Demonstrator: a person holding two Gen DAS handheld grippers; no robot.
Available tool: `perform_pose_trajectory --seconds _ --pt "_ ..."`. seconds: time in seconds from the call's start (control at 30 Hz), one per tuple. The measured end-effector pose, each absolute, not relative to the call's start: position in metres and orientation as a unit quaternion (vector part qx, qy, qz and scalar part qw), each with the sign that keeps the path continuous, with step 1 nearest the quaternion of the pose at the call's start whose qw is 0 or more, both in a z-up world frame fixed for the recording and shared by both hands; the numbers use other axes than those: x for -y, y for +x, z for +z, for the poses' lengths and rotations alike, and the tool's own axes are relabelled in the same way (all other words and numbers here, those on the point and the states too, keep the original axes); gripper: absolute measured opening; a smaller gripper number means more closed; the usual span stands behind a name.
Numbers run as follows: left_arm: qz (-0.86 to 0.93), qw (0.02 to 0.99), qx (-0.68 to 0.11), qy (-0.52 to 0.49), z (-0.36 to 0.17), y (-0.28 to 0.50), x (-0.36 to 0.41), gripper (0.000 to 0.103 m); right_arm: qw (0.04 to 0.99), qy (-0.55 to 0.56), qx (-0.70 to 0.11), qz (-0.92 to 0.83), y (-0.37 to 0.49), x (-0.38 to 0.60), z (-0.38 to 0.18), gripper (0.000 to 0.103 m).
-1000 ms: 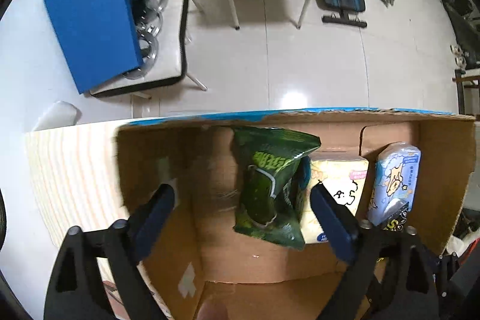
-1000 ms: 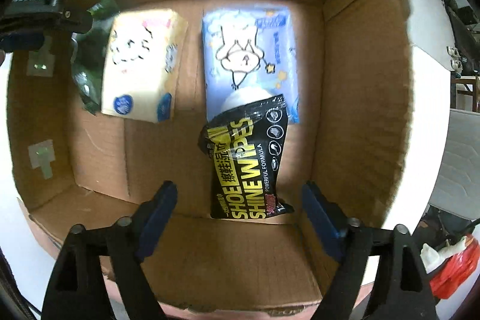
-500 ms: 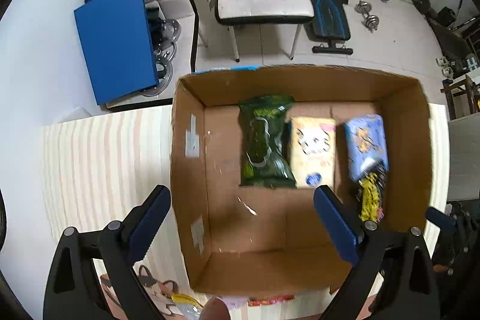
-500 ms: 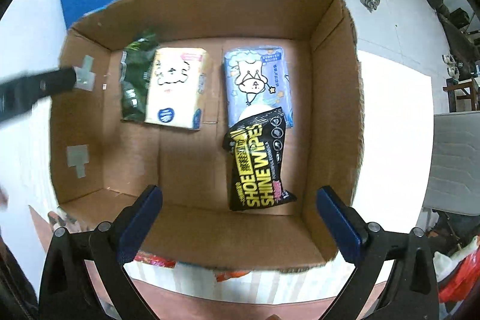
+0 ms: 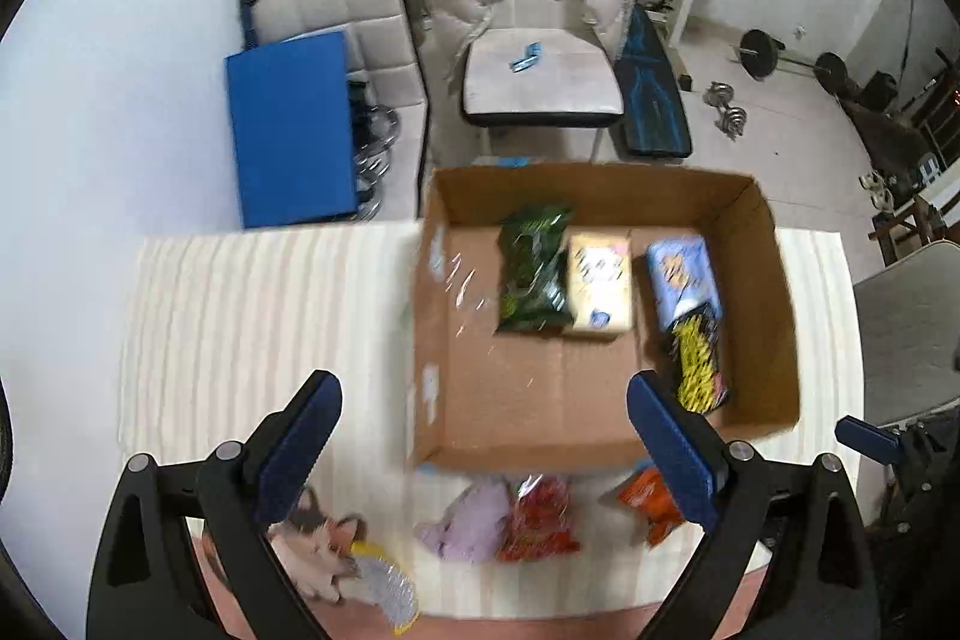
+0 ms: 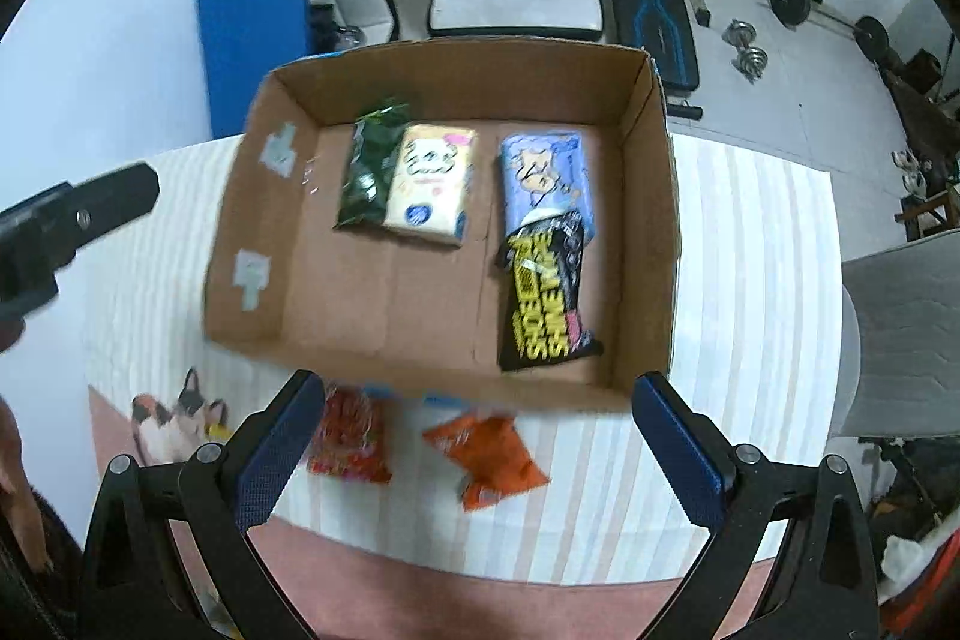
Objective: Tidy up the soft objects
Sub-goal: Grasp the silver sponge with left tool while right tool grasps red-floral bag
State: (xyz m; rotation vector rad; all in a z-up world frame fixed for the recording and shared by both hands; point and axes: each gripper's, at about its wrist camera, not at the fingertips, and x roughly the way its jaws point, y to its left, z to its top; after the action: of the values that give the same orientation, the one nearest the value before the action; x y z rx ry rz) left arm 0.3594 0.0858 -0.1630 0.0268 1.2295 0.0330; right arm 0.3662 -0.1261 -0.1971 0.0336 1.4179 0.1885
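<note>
Where weights lie, striped tablecloth (image 5: 252, 316)

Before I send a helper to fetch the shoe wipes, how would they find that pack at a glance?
Look inside the open cardboard box on the striped tablecloth. Four packs lie in it; the shoe wipes pack is the one nearest the box's right wall, overlapping the near end of the pale blue pack. It is the only black pack with big yellow lettering.

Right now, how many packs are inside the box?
4. A green pack and a cream pack lie side by side at the far wall, a blue pack to their right, and a black pack overlaps its near end. None looks hidden.
</note>
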Motion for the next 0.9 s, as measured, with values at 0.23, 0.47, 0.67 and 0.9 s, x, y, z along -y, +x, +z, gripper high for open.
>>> perform_pose_trajectory --seconds 0.23,0.47,0.67,0.9 --pt "0.069 0.774 -0.628 -0.042 -0.232 0.277 -0.140 0.094 0.708 0.085 -0.689 0.125 0.306 0.108 -0.255 0.103" --pt "0.133 0.694 -0.700 -0.099 -0.332 0.223 -0.202 0.087 0.674 0.093 -0.723 0.115 0.300 0.059 -0.343 0.066" --pt "0.144 0.653 -0.731 -0.135 -0.390 0.203 -0.229 0.087 0.677 0.079 -0.725 0.101 0.306 0.029 -0.381 0.066" --pt "0.145 0.631 -0.750 -0.138 -0.429 0.199 -0.230 0.080 0.675 0.061 -0.728 0.099 0.309 0.004 -0.401 0.066"
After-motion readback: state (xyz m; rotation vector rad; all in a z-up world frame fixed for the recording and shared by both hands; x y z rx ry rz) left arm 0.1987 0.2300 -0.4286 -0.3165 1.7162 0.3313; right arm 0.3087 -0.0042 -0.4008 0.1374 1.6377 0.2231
